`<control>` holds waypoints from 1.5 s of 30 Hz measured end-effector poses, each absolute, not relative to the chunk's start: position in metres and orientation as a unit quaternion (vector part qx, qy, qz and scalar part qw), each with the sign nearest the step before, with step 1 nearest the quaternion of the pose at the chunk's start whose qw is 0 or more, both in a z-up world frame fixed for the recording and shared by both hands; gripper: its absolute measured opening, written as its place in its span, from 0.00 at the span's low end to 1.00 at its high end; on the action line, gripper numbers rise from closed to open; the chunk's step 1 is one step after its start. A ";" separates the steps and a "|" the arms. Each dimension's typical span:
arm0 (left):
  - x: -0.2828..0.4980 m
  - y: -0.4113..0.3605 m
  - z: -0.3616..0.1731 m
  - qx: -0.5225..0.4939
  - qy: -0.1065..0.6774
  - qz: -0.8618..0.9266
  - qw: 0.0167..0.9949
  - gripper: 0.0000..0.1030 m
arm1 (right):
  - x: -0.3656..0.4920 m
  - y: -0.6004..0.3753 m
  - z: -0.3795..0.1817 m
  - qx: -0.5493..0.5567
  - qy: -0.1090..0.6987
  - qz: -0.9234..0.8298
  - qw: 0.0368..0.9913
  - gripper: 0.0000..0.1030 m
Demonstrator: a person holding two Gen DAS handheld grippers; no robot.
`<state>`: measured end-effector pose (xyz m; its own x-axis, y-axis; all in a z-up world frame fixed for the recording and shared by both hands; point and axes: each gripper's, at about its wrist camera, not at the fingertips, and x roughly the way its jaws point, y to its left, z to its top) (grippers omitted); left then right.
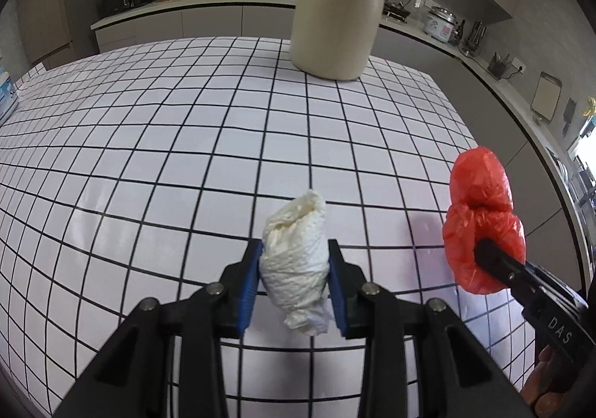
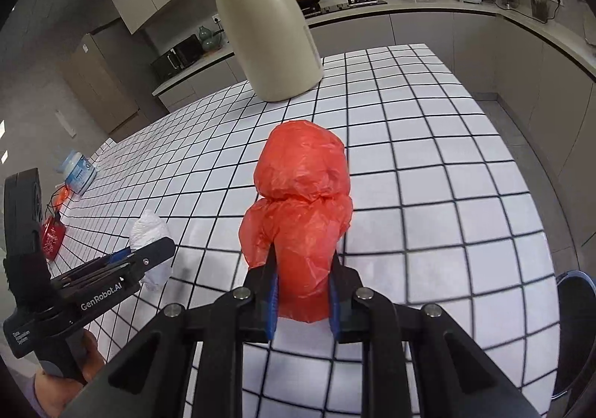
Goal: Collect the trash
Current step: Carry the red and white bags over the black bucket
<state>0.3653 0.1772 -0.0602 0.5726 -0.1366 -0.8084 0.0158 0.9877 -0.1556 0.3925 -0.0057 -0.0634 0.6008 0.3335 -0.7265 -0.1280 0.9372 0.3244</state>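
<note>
Left gripper (image 1: 294, 284) pinched on crumpled white paper-towel wad (image 1: 296, 265), held above the grid-pattern table (image 1: 149, 157). Right gripper (image 2: 302, 297) clamped on scrunched red plastic bag (image 2: 301, 217), also off the table. Both look light, soft & squashy; bag prob slippery, so grip mid-bulk.

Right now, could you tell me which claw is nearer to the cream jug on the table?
Right, though only narrowly. The right claw, shut on the red bag, points almost straight at the cream jug; the left claw, clamping the white tissue, is beside it, slightly farther.
</note>
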 end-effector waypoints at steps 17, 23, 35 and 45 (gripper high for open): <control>0.325 0.045 -0.045 -0.033 0.456 -0.089 0.885 0.34 | 0.311 -0.139 -0.049 0.150 0.412 0.100 0.893 0.22; 0.314 -0.015 -0.040 -0.013 0.457 -0.130 0.880 0.34 | 0.282 -0.201 -0.048 0.168 0.407 0.060 0.896 0.22; 0.294 -0.135 -0.040 0.029 0.459 -0.227 0.859 0.34 | 0.220 -0.320 -0.062 0.210 0.406 -0.042 0.888 0.22; 0.270 -0.212 -0.061 0.053 0.476 -0.288 0.829 0.34 | 0.179 -0.385 -0.076 0.228 0.416 -0.100 0.874 0.22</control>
<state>0.2702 -0.2119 -0.0607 0.3810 -0.4277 -0.8197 0.5282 0.8283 -0.1867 0.1793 -0.3849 -0.0764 0.6334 0.0142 -0.7737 0.3657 0.8757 0.3154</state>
